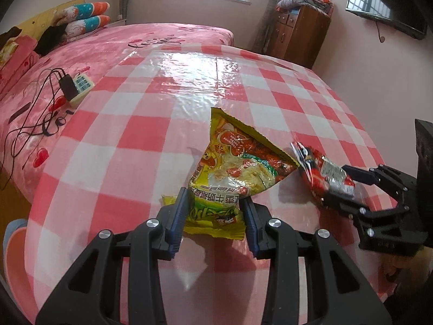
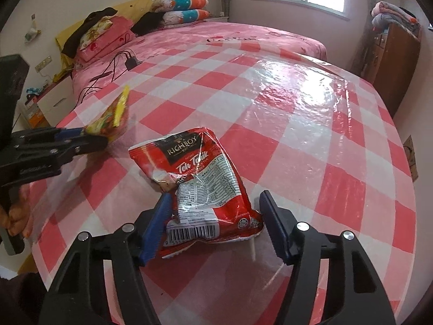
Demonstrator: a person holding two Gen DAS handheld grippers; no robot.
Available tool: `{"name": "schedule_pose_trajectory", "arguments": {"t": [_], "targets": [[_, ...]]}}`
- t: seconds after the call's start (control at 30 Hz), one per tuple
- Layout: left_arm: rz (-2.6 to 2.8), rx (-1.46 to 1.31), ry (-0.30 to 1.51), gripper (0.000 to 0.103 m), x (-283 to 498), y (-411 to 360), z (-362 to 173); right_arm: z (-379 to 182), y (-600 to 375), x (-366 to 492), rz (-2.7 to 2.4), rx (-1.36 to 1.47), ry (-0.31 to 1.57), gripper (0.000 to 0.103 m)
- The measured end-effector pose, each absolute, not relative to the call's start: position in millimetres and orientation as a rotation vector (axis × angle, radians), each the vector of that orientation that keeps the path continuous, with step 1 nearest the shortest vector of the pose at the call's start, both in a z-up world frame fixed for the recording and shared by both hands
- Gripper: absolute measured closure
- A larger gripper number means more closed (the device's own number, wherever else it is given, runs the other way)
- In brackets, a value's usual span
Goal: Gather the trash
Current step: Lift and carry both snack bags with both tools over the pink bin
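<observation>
A yellow snack wrapper (image 1: 232,168) stands crumpled between the fingers of my left gripper (image 1: 215,200), which is shut on its lower end just above the table; it also shows in the right wrist view (image 2: 113,119). A red Teh Tarik packet (image 2: 205,187) lies between the fingers of my right gripper (image 2: 216,214), whose jaws stand apart with a gap on the right side. In the left wrist view the red packet (image 1: 322,173) sits in that gripper (image 1: 343,187) at the right.
The round table (image 2: 311,124) has a pink-and-white checked plastic cloth. Behind it is a pink bed (image 1: 81,54) with a power strip and cables (image 1: 73,86). A wooden cabinet (image 1: 297,35) stands at the back right.
</observation>
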State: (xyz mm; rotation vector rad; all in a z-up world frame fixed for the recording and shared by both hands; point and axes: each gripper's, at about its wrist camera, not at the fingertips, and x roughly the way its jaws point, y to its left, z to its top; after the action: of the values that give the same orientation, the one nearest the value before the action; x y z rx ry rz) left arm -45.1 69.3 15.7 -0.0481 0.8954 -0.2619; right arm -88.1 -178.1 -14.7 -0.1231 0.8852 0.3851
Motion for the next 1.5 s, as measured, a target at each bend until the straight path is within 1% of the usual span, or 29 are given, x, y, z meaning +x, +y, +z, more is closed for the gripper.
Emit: {"name": "schedule_pose_trajectory", "arguments": {"t": [0.17,0.23,0.4,0.53,0.6,0.67,0.73,0.8,0.9,1.03,1.17,1.2,1.23,1.3,1.4,1.5], "targets": [[-0.269,-0.081,0.895,0.063,-56.3,77.6,16.1,-12.5,-178.1,-93.5,0.345,-0.12,0.873,0.039],[-0.271,-0.084,0.892,0.063,-61.3,80.1,15.8,-9.7,-178.3,-94.3,0.342,-0.105,0.859,0.048],[-0.285,-0.113,0.891,0.063,-71.4,86.7,15.2,-10.0,-176.3,-97.4,0.329,-0.106,0.866,0.048],[-0.292,-0.119,0.892,0.063,-80.0,91.1,15.2,-6.9,-183.3,-97.0,0.398,-0.024,0.9,0.048],[-0.297,-0.125,0.893,0.063,-83.8,93.3,15.6,-6.1,-183.6,-97.3,0.428,0.001,0.918,0.045],[-0.3,-0.128,0.892,0.063,-87.8,96.0,15.4,-2.8,-184.2,-98.9,0.422,0.008,0.897,0.039],[-0.303,-0.13,0.893,0.063,-88.7,97.9,15.5,0.4,-184.6,-97.6,0.418,0.011,0.89,0.028],[-0.307,-0.133,0.893,0.063,-90.1,100.1,15.4,1.3,-180.0,-96.5,0.416,-0.014,0.887,0.019],[-0.312,-0.139,0.891,0.063,-90.6,102.6,15.3,-3.0,-165.7,-96.0,0.446,-0.072,0.892,0.015],[-0.322,-0.147,0.888,0.063,-90.4,104.3,14.8,-15.4,-150.2,-90.4,0.411,-0.149,0.91,0.014],[-0.333,-0.155,0.882,0.063,-91.6,106.9,13.9,-19.4,-148.8,-85.8,0.409,-0.134,0.92,0.014],[-0.336,-0.158,0.881,0.063,-91.9,107.6,13.7,-20.3,-149.0,-84.9,0.406,-0.129,0.92,0.015],[-0.337,-0.16,0.879,0.063,-92.0,108.2,13.5,-20.1,-147.8,-85.5,0.39,-0.141,0.914,0.022],[-0.341,-0.165,0.876,0.063,-93.0,109.2,13.3,-19.1,-146.6,-85.6,0.386,-0.14,0.907,0.032],[-0.343,-0.166,0.872,0.063,-94.6,110.5,13.1,-18.3,-148.7,-84.8,0.373,-0.112,0.909,0.036],[-0.346,-0.177,0.868,0.063,-96.9,113.5,12.7,-14.7,-150.4,-86.9,0.355,-0.096,0.9,0.044]]}}
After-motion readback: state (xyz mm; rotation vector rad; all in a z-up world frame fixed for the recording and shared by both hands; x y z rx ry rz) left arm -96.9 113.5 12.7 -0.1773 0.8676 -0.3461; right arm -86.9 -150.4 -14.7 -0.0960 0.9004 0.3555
